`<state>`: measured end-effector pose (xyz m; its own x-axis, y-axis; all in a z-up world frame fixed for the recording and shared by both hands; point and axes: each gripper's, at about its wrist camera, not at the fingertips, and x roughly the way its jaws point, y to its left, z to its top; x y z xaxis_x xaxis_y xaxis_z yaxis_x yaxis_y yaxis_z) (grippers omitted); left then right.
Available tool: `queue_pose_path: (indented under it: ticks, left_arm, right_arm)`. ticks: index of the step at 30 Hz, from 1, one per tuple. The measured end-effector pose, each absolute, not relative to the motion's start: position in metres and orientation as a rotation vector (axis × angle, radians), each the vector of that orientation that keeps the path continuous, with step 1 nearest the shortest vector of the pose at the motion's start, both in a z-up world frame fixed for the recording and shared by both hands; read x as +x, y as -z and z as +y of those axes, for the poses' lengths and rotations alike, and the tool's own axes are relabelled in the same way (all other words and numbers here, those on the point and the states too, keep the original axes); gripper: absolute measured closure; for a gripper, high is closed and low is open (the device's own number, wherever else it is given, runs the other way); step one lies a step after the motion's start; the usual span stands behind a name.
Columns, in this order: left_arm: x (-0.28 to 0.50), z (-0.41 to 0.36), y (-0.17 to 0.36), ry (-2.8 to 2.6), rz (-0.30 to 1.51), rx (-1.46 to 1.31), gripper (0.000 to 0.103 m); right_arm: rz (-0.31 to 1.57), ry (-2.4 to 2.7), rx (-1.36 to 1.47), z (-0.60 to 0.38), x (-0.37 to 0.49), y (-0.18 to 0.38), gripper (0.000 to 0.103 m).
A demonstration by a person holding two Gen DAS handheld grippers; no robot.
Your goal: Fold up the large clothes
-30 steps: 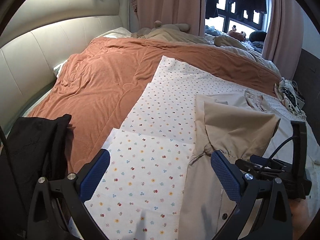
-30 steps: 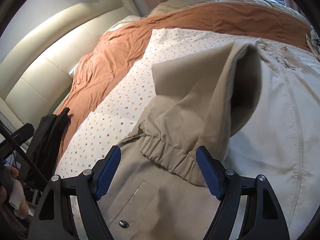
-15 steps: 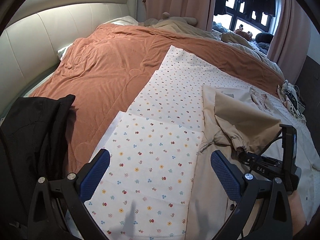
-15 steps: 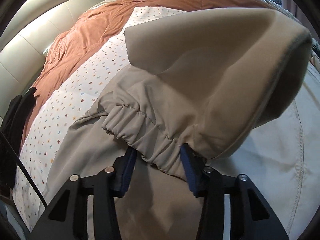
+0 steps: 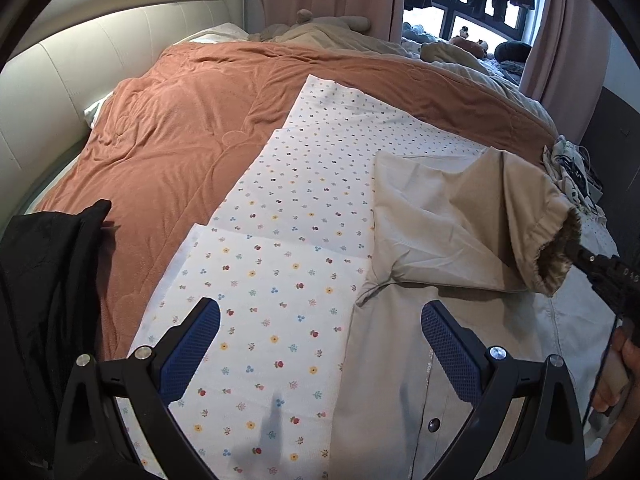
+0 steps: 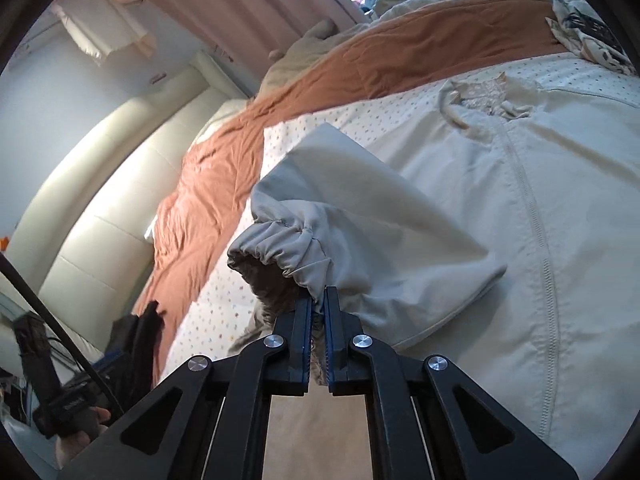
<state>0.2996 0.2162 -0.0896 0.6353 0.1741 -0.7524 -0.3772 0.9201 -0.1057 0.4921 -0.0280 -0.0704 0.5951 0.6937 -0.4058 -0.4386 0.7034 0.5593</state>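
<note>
Right gripper (image 6: pixel 319 300) clenched on the elastic cuff (image 6: pixel 280 248) of a beige jacket (image 6: pixel 520 208), the cuff's gathered edge pinched between the blue pads and the sleeve (image 5: pixel 500 216) lifted clear of the jacket body. Left gripper (image 5: pixel 320 340) released, jaws wide apart and empty, hovering above the jacket's left edge and a floral-print sheet (image 5: pixel 280 280). Jacket spread flat on that sheet, atop a rust-brown blanket (image 5: pixel 180 140) on the bed; collar (image 6: pixel 476 96) at the far end. Black garment (image 5: pixel 44 280) lies at the bed's near left edge.
</note>
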Motion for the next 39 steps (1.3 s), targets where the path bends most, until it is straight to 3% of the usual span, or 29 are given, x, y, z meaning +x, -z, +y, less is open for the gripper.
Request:
queue_pose_path:
  ticks: [8,16,17,19,20,21,23,26,28,29,30,33,39]
  left_arm:
    - [0.333,0.201,0.113,-0.277,0.889,-0.233,0.002]
    - [0.362,0.191,0.137,-0.238,0.969,-0.242,0.025]
    - [0.365,0.191,0.139,-0.237,0.976,-0.241,0.026]
    - [0.368,0.190,0.143,-0.236,0.985,-0.239,0.026]
    - [0.370,0.190,0.144,-0.238,0.990,-0.236,0.026]
    - [0.372,0.189,0.146,-0.242,0.994,-0.232,0.026]
    - [0.375,0.190,0.150,-0.243,1.004,-0.226,0.027]
    - [0.380,0.189,0.156,-0.235,1.026,-0.222,0.037]
    - [0.384,0.190,0.162,-0.237,1.036,-0.215,0.037]
    - [0.386,0.191,0.166,-0.238,1.041,-0.215,0.037]
    - [0.388,0.192,0.169,-0.241,1.047,-0.216,0.040]
    - [0.394,0.196,0.179,-0.243,1.069,-0.224,0.048]
    - [0.402,0.204,0.193,-0.277,1.087,-0.194,0.051]
  right_arm:
    - [0.532,-0.604,0.657,-0.144,0.468,0.078,0.101]
    - [0.528,-0.293,0.793,-0.224,0.457,0.100,0.096]
    - [0.534,-0.269,0.798,-0.227,0.456,0.101,0.088]
    - [0.562,-0.238,0.821,-0.235,0.452,0.109,0.051]
    - [0.569,-0.233,0.838,-0.238,0.449,0.113,0.024]
    - [0.569,-0.240,0.861,-0.239,0.447,0.117,0.022]
    - [0.608,-0.260,0.918,-0.238,0.447,0.129,0.022]
    - [0.679,-0.234,0.959,-0.240,0.455,0.143,0.022]
    - [0.730,-0.208,0.949,-0.243,0.467,0.148,0.038]
    - [0.759,-0.210,0.950,-0.241,0.473,0.153,0.055]
    - [0.784,-0.215,0.962,-0.238,0.478,0.158,0.064]
    - [0.816,-0.223,0.983,-0.237,0.491,0.163,0.077]
    - [0.805,-0.232,0.969,-0.244,0.516,0.158,0.089]
